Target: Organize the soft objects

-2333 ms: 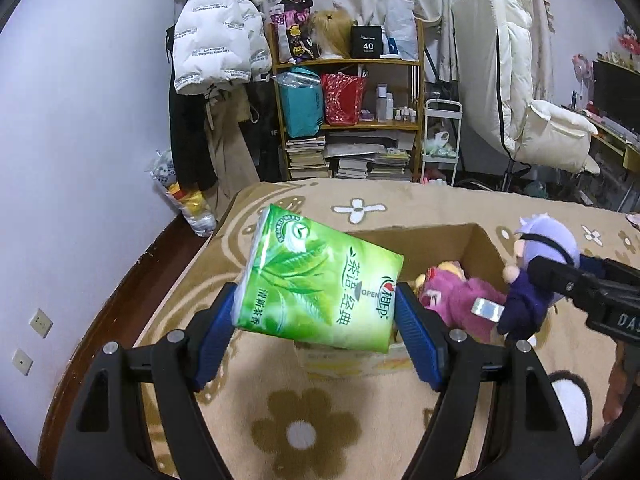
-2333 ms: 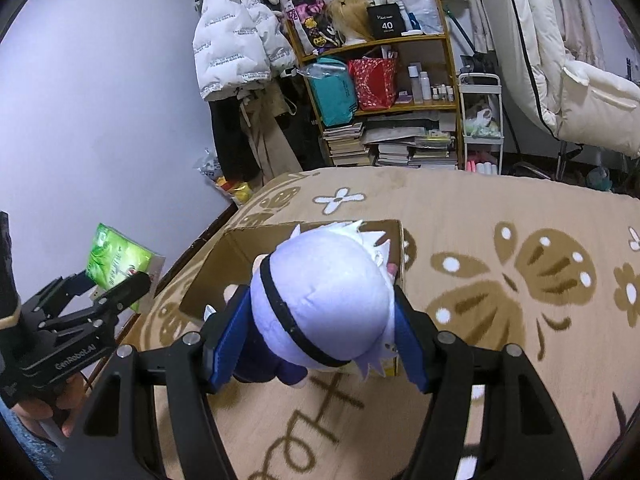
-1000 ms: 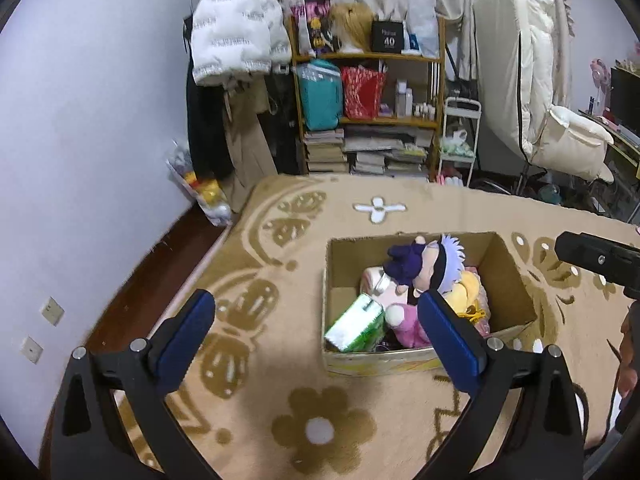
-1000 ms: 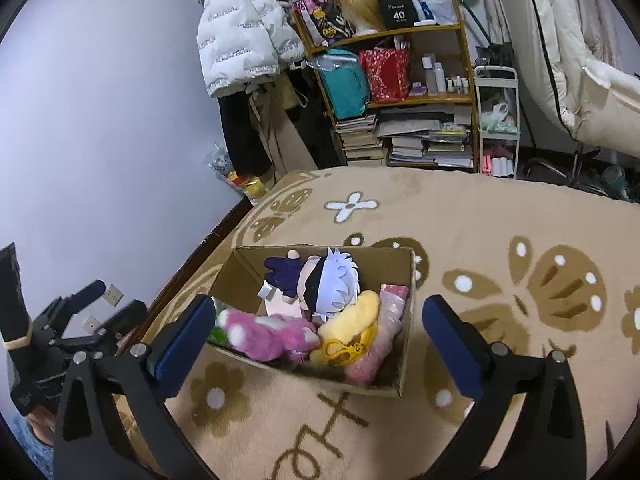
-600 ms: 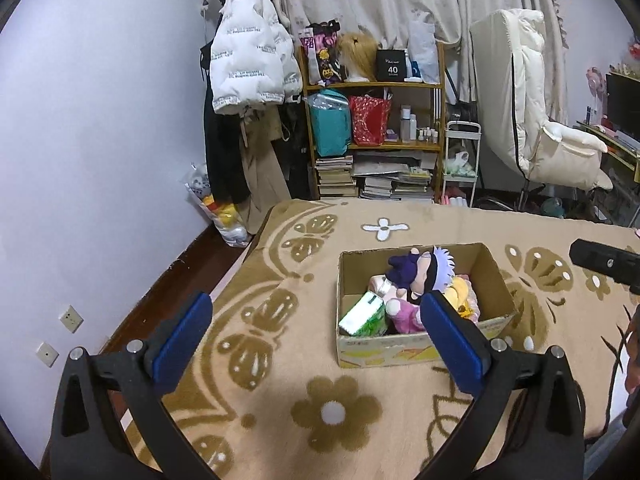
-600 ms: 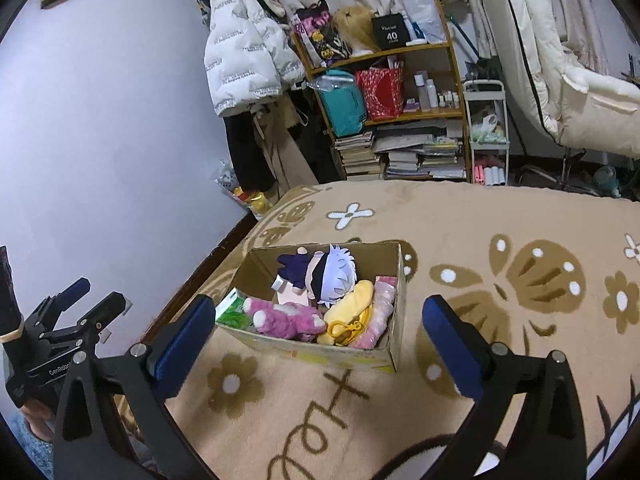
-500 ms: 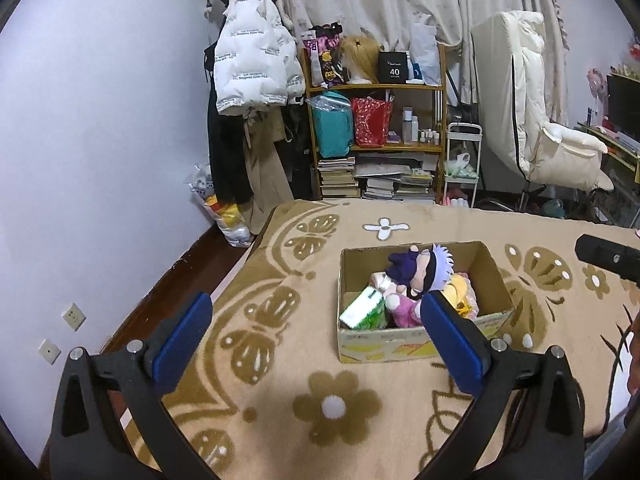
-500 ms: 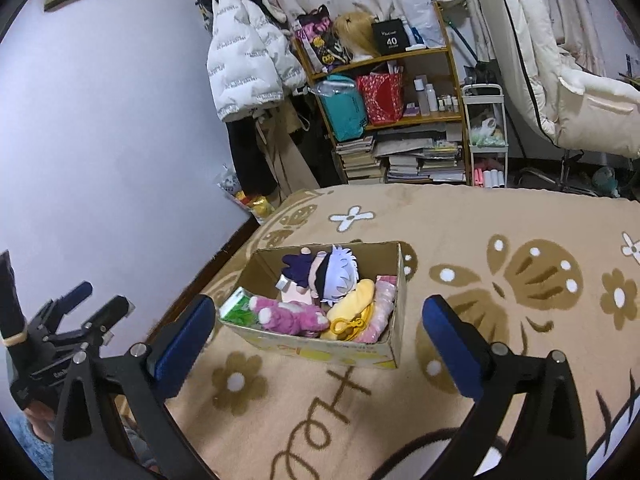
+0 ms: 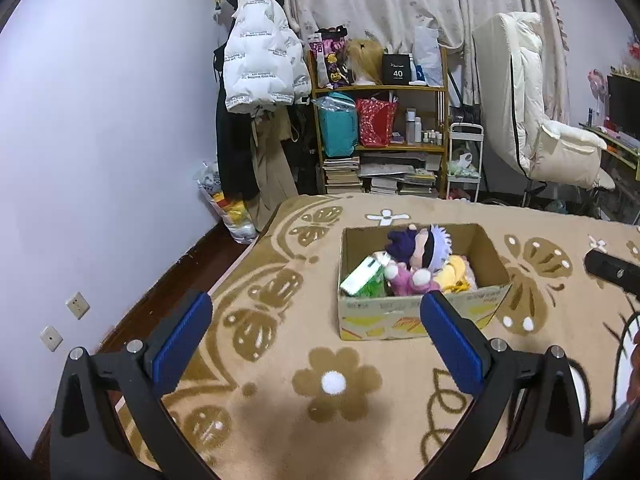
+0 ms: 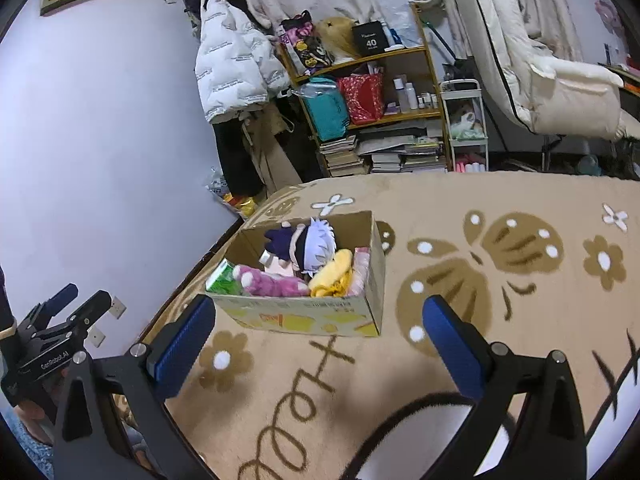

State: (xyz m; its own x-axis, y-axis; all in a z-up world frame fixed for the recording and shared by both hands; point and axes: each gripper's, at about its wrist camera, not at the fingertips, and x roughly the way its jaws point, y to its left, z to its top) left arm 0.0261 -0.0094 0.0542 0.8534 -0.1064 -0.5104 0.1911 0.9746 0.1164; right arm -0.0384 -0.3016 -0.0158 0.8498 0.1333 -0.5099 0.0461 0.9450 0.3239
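Both grippers — left gripper (image 9: 314, 330) and right gripper (image 10: 318, 332) — gape empty, low in frame. The cardboard box (image 9: 416, 318) sits mid-frame beyond them, holding the green tissue pack (image 9: 362, 278), seemingly upright, beside plush toys (image 9: 420, 246).

The cardboard box (image 9: 416, 316), just ahead of the left gripper's (image 9: 316, 336) spread jaws, is matt brown paperboard with yellow print. Inside it lie fuzzy cloth plush toys (image 10: 296, 268) and a glossy green plastic-wrapped tissue pack (image 9: 362, 278). Under both jaws spreads a nappy tan blanket (image 9: 280, 360), soft and matt. The right gripper (image 10: 318, 340) has matt black frames and ribbed blue pads (image 10: 182, 344).
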